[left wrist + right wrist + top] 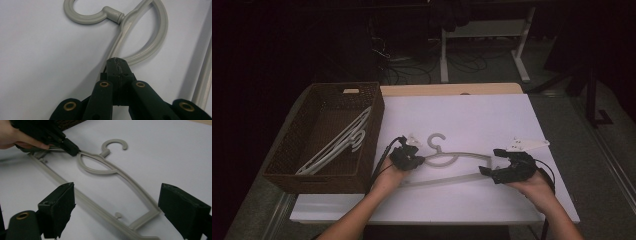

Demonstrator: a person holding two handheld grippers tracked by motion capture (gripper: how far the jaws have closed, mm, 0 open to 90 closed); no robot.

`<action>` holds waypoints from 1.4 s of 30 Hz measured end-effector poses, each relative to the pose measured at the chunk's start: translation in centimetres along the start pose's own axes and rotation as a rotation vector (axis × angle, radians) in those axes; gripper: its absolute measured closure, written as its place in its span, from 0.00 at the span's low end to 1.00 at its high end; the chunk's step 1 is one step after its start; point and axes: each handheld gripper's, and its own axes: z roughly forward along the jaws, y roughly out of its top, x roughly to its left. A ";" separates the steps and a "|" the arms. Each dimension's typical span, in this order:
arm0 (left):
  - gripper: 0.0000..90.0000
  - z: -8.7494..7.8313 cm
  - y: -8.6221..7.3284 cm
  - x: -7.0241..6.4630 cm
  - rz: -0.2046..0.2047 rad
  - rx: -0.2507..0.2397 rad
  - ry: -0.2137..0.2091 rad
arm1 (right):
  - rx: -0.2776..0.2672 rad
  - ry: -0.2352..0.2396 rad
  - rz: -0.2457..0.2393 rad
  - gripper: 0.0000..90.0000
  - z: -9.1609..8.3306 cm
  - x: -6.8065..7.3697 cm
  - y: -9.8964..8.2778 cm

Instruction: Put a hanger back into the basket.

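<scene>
A grey plastic hanger lies flat on the white tabletop, its hook pointing away from me. My left gripper is shut, and its tips sit on the hanger's upper arm just where the loop below the hook starts. I cannot tell whether the arm is pinched between the tips. The same contact shows in the right gripper view, where the left gripper meets the hanger. My right gripper stands wide open at the hanger's right end, nothing between its jaws.
A brown wicker basket stands at the table's left with several more pale hangers lying inside. Bare white tabletop stretches behind and to the right of the hanger. Beyond the table's far edge, white desk legs and cables stand in the dark.
</scene>
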 end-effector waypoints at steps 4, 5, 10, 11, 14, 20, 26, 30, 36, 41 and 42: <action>1.00 1.3 1.5 0.7 0.000 -0.008 0.004 | -0.003 -0.003 0.000 0.14 -0.1 -0.1 0.0; 1.00 1.6 1.8 0.8 0.000 -0.011 0.005 | -0.003 -0.003 0.001 0.14 -0.1 -0.1 0.0; 1.00 2.0 2.5 1.3 -0.014 -0.024 -0.015 | -0.007 -0.003 0.003 0.15 -0.2 -0.2 0.0; 0.99 1.8 2.5 1.3 -0.015 -0.035 -0.033 | -0.006 -0.005 0.003 0.15 -0.3 -0.3 0.0; 0.87 0.7 2.6 1.3 -0.013 -0.059 -0.065 | -0.003 -0.011 0.006 0.15 -0.2 -0.8 0.3; 0.61 -2.5 2.1 1.4 -0.042 -0.137 -0.131 | 0.016 -0.052 0.024 0.25 0.4 -3.2 1.8; 0.38 -4.4 0.7 1.3 -0.052 -0.183 -0.207 | 0.118 -0.113 0.034 0.58 2.4 -6.3 2.4; 0.32 -4.7 0.1 1.3 -0.057 -0.185 -0.222 | 0.164 -0.124 0.023 0.74 3.5 -7.3 2.6; 0.22 -4.5 -0.3 1.0 -0.057 -0.172 -0.223 | 0.232 -0.132 -0.001 0.98 5.6 -9.4 2.7; 0.17 -4.5 -0.6 0.8 -0.055 -0.160 -0.215 | 0.272 -0.126 -0.010 0.98 6.4 -9.7 2.3; 0.17 -4.5 -0.6 0.8 -0.054 -0.158 -0.211 | 0.276 -0.122 -0.013 0.98 6.4 -9.7 2.2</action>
